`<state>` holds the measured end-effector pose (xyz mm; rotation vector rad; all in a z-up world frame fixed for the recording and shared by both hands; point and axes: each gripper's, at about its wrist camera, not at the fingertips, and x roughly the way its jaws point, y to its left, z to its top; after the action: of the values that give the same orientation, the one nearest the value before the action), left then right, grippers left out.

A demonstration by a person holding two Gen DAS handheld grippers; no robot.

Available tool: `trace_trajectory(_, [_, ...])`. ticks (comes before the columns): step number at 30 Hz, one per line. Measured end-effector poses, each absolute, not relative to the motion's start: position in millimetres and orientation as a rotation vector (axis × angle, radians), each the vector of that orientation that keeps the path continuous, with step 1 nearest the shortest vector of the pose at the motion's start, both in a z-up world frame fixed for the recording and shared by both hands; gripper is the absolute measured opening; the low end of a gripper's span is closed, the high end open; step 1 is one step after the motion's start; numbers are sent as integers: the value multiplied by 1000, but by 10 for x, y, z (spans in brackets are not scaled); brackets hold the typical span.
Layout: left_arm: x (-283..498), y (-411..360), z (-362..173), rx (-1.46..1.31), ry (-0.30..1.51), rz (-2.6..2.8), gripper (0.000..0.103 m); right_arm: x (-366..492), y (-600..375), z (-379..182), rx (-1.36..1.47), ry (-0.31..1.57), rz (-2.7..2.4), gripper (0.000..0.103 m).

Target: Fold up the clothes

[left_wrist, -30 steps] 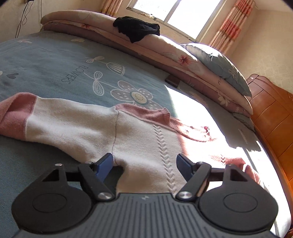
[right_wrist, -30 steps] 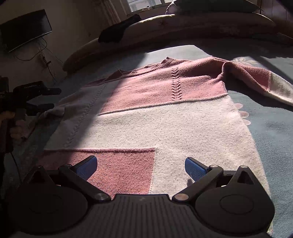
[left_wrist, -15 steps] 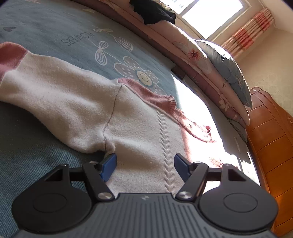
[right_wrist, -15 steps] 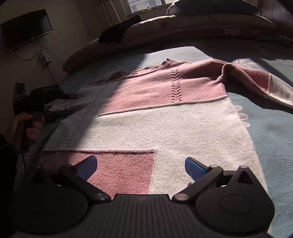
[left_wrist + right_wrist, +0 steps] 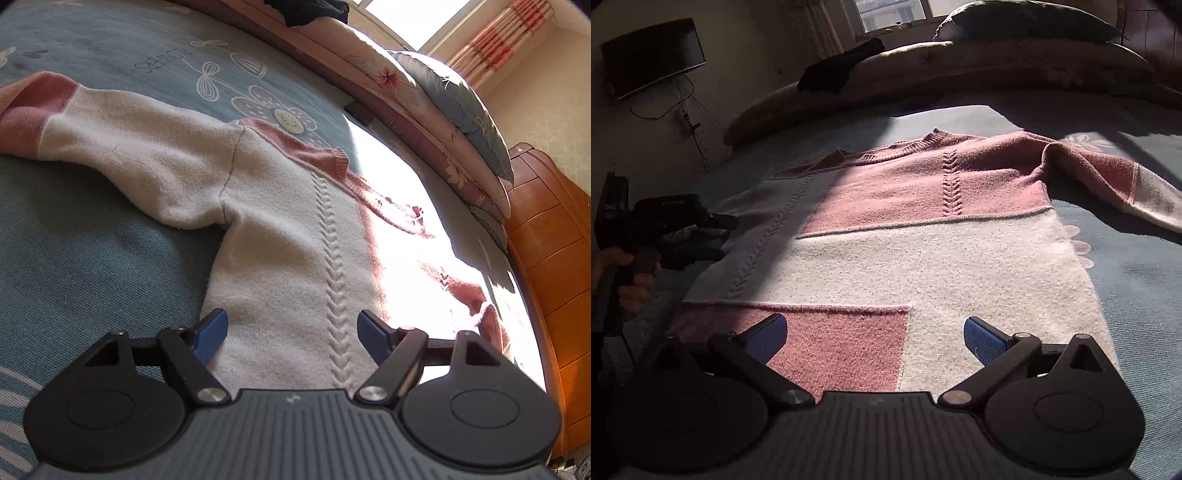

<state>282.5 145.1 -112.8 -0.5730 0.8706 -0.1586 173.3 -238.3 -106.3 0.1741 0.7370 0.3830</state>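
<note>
One sweater (image 5: pixel 280 229), pink and cream, is spread flat on the blue-green bedspread (image 5: pixel 92 266); it fills the middle of both views. In the left wrist view one sleeve (image 5: pixel 122 136) is seen stretched toward the upper left, ending in a pink cuff, and one cable-knit stripe runs down the cream body. In the right wrist view two such stripes are counted, one on the pink panel and one on the cream side, and the other sleeve (image 5: pixel 1108 177) is draped toward the right edge of the frame.

The left gripper (image 5: pixel 291 330) is placed low in its view over the sweater's side edge below the armpit. Its two blue fingers (image 5: pixel 212 334) are set wide; the jaws have just been opening, and cloth is seen lying under the gap, not pinched. The same gripper is seen at the left edge of the right wrist view, held by a hand (image 5: pixel 631 277).

The right gripper (image 5: pixel 875 338) is held over the hem at the bottom of its frame, its two blue pads spread wide, with nothing clamped.

One black garment (image 5: pixel 842 72) is laid on the rolled quilt (image 5: pixel 388 81) at the top. One pillow (image 5: pixel 465 110) is seen at the upper right of the left wrist view, and one dark screen (image 5: pixel 653 55) is mounted at the upper left of the right wrist view.
</note>
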Motion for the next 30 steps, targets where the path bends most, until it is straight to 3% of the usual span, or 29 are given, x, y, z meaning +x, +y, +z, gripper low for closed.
trace_trajectory(20, [1894, 1100, -975, -541, 949, -230, 82, 1709, -2490, -1041, 196, 734, 370, 103])
trace_trajectory(30, [1318, 926, -1199, -589, 979, -216, 82, 1692, -2531, -1104, 188, 766, 368, 103])
